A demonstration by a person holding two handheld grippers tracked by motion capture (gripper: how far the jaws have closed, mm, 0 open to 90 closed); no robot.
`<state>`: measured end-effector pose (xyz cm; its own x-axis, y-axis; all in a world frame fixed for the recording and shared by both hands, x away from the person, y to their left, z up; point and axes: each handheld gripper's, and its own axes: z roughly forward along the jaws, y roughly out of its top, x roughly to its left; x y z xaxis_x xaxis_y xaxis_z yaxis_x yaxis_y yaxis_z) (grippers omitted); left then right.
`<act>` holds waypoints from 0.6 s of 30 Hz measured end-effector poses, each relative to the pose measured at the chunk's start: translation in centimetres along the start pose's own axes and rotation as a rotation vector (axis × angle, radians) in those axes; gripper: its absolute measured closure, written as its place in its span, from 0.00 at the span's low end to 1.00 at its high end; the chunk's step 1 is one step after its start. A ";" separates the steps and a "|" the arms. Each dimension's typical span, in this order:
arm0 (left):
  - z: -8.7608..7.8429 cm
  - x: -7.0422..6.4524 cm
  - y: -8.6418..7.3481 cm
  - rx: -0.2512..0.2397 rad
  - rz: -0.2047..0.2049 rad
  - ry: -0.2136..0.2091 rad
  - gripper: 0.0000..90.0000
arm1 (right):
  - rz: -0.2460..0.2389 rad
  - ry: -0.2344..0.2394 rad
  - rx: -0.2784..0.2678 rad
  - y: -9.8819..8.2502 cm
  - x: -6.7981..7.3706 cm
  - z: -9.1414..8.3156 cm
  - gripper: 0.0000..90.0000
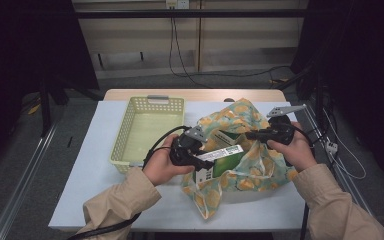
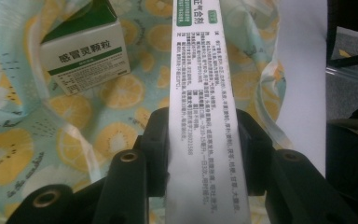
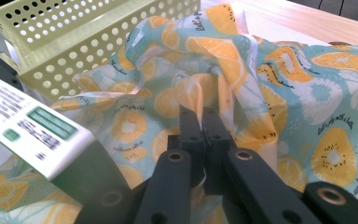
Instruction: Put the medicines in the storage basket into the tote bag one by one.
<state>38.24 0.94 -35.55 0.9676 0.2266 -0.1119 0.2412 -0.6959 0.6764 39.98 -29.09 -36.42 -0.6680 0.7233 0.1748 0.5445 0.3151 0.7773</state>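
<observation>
From the high view, my left tool (image 1: 207, 161) carries a green-and-white box (image 1: 219, 161) over the fruit-print bag (image 1: 250, 165) on the bench (image 1: 87, 165); the basket (image 1: 125, 131) holds nothing.

In the left gripper view, its jaws clamp the box, with a second box (image 2: 86, 51) already bagged.

In the right gripper view, my right tool (image 3: 204, 126) is pinched shut on the bag's edge. Next, I judge: lower and release.

In the left gripper view, the long white box (image 2: 205, 107) is running off both the top and the bottom edge, and its small print is blurring toward the lower frame. At upper left, the green-and-white box (image 2: 86, 51) is losing its top to the frame edge. In the right gripper view, the box's end (image 3: 32, 126) at the left is smearing out of focus, its lettering unreadable. In the high view, the fruit-print bag (image 1: 260, 167) is hiding the box's far end.
</observation>
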 end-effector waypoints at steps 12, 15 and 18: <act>3.2 0.4 0.7 -0.005 -0.037 0.041 0.69 | -0.013 0.001 0.001 0.3 0.2 -0.2 1.00; 3.6 0.6 0.8 -0.013 -0.044 0.042 0.69 | -0.011 0.000 -0.002 0.3 0.1 -0.4 1.00; 4.0 0.9 1.0 -0.014 -0.056 0.055 0.69 | -0.013 -0.001 -0.003 0.4 0.1 -0.5 1.00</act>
<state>39.61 -2.28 -37.84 0.9470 0.3020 -0.1098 0.2931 -0.6716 0.6804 39.87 -29.18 -35.83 -0.6745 0.7199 0.1639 0.5340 0.3224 0.7816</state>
